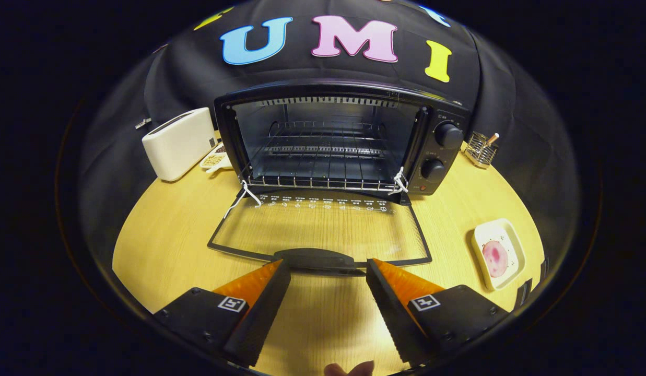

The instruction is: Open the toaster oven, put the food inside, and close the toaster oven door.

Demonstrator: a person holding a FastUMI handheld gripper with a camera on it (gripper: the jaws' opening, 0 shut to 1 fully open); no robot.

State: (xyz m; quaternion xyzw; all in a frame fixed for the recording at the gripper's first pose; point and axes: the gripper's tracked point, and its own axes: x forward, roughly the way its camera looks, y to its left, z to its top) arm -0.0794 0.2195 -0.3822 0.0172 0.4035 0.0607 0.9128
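A black toaster oven (pixel 343 141) is sitting at the back of a round wooden table (pixel 161 245), w/ its glass door (pixel 320 230) lying fully open & flat on the tabletop toward the viewer. Inside, a wire rack (pixel 323 151) is showing, nothing on it. Two knobs (pixel 448 136) are sitting on the oven's right panel. The gripper (pixel 328 267) is hovering just in front of the door's handle (pixel 317 258), fingers spread apart & holding nothing, tips flanking the handle's ends. The food, a pink round piece (pixel 495 258), is resting on a small cream plate (pixel 512 241) to the right of the door, well apart from the fingers. Left of the oven, a white toaster (pixel 179 143) is standing, w/ a small dish (pixel 214 159) tucked between it & the oven. A wire holder (pixel 482 149) is sitting to the oven's right, near the back.
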